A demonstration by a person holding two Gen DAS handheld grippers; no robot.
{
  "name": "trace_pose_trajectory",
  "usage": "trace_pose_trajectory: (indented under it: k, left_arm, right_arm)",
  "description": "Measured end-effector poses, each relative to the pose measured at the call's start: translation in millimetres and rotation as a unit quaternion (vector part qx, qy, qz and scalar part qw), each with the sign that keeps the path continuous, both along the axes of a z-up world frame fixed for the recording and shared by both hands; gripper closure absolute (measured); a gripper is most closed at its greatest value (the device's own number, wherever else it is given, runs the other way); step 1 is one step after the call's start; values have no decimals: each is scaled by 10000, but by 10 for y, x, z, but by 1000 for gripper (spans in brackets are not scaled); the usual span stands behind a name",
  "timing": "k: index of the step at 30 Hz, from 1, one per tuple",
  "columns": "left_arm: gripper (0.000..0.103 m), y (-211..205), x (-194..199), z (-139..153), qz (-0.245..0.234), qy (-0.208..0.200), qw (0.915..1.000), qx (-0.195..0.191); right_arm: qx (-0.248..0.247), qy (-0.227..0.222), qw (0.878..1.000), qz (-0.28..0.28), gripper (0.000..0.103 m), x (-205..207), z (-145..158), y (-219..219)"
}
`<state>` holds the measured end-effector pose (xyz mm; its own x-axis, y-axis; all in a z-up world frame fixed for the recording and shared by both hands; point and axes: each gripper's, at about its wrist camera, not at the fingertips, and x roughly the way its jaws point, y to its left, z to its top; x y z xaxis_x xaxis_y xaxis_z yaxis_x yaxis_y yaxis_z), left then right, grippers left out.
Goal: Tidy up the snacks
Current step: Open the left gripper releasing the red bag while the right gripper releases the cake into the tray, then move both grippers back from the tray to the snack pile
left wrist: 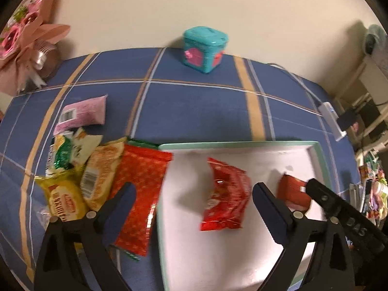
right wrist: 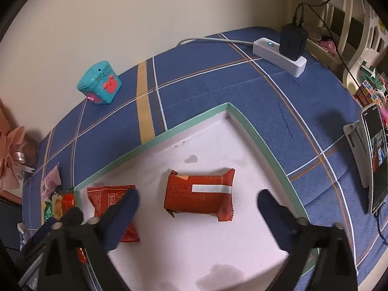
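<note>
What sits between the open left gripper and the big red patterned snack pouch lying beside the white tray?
Nothing visible does. The left gripper hangs open above the white tray; the big red patterned snack pouch lies uncovered on the blue cloth, its top surface clear, overlapping the tray's left rim, beside an orange packet.

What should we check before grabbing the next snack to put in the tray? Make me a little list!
1. Left gripper open and empty: ok, nothing is pinched between its jaws.
2. Right gripper open and empty: ok.
3. Red snacks already in the tray: ok, the shiny red packet and the red bar lie flat inside it.
4. Snacks left to sort: ok, the snack pile and the pink packet wait on the blue cloth beside the tray.
5. Room left in the tray: ok, plenty of bare white floor.
6. Tray clean: not ok, dark stains near its edge.
</note>
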<state>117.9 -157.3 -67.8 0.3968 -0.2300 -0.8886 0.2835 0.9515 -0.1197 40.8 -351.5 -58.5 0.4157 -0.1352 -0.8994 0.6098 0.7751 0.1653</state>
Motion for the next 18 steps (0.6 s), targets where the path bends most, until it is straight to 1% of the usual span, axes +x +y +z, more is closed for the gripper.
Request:
trace_pose_trajectory:
  k: [4, 7, 11, 18]
  left_arm:
    - [4, 116, 46, -65, 130, 81, 9999, -29]
    - [4, 166, 45, -53, 163, 21, 9998, -66]
    - [4, 244, 12, 27, 164, -47, 9997, -155]
    - [4, 448, -108, 222, 294, -115, 9991, -285]
  right_arm:
    - [28, -10, 10000, 8, 0, 1, -26, 3]
    - [5, -64, 10000, 44, 0, 0, -11, 22]
    - [-163, -44, 9997, 156, 0, 2, 34, 89]
    - [24, -169, 9996, 223, 0, -100, 129, 207]
